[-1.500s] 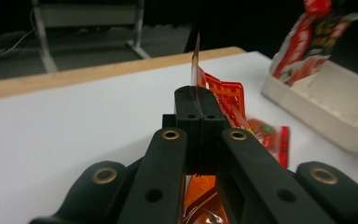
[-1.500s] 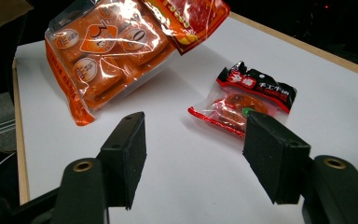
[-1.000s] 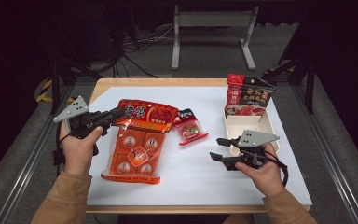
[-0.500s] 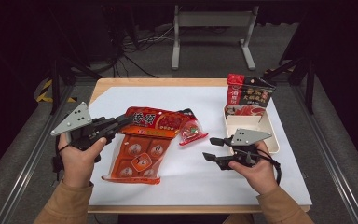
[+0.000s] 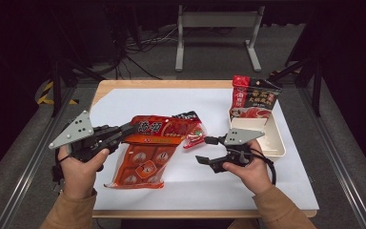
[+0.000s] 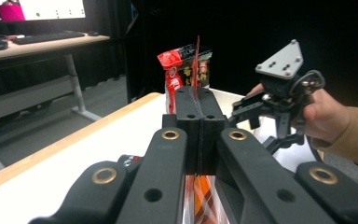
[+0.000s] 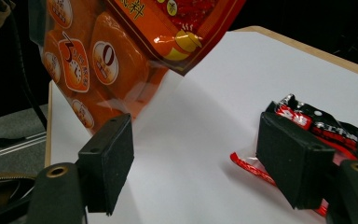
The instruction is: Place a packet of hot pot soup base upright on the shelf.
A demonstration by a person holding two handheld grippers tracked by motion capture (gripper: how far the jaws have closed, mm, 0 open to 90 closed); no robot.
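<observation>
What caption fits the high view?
Left gripper lifts an orange snack bag; right gripper waits open.

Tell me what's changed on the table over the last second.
The left gripper, shut on the orange snack bag, has raised the bag's top edge off the sheet and drawn it toward the table's middle. The right gripper has moved left toward the bag; its jaws have just been opening, with nothing between them. The small red packet, white tray and red box stayed put.
</observation>
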